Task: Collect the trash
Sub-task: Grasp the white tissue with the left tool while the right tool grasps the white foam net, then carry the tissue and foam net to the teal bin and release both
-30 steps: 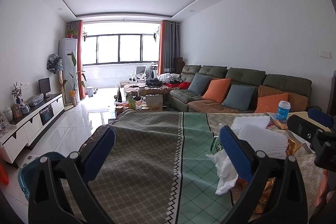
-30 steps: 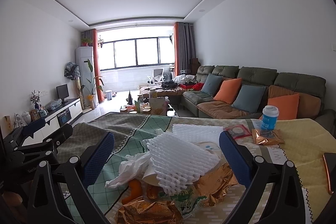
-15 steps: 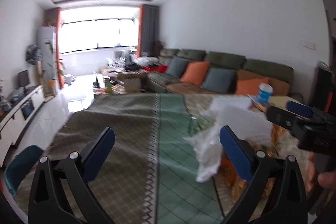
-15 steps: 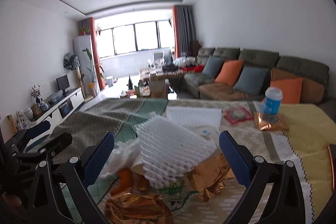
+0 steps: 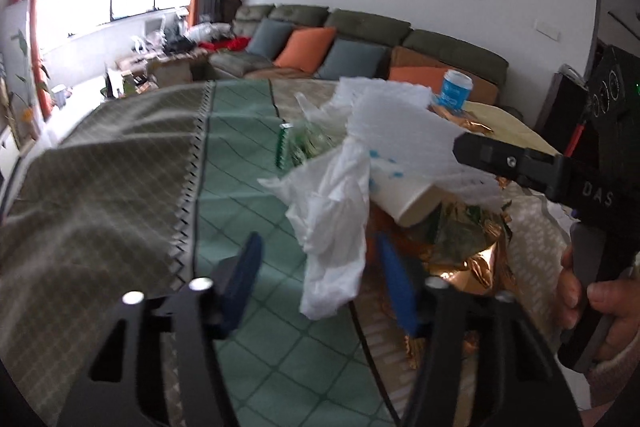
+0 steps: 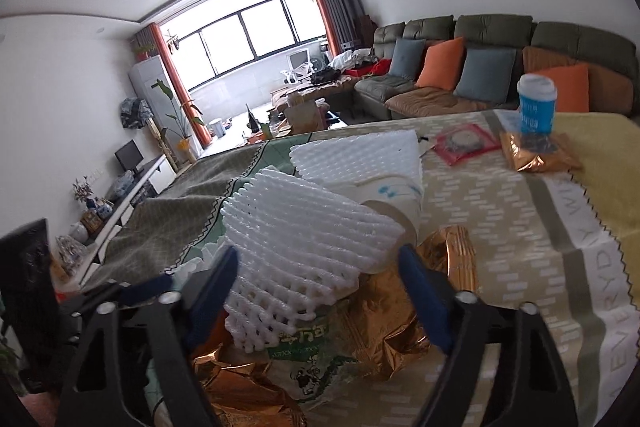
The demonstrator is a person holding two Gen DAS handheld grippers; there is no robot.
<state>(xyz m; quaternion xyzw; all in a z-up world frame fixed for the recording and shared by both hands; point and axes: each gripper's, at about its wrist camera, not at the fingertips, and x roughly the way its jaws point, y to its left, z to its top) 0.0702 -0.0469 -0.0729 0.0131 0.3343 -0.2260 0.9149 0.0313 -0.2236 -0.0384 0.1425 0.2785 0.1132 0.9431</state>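
A heap of trash lay on the patterned green and olive tablecloth [image 5: 120,163]. The left gripper [image 5: 316,279], its blue-padded jaws spread apart and holding nothing, pointed at the crumpled white plastic bag [image 5: 336,227] on the near edge of the heap; the bag's lower end hung between the two jaws, though whether it touched either pad could not be told. Behind the bag sat a tipped white paper cup with blue markings [image 5: 400,183], white foam fruit netting [image 5: 396,123] and crinkled copper-coloured foil wrappers [image 5: 476,259].

The right gripper [image 6: 320,287], also wide apart and empty, was aimed at the same heap from the other side. The foam netting [image 6: 296,239] lay directly between its jaws and just ahead of them, resting on the foil [image 6: 400,319] and a green-printed plastic wrapper [image 6: 316,367]. The cup [image 6: 392,199] lay beyond the netting. Further off on the cloth [image 6: 520,219] stood a blue cup with a white lid [image 6: 536,107].
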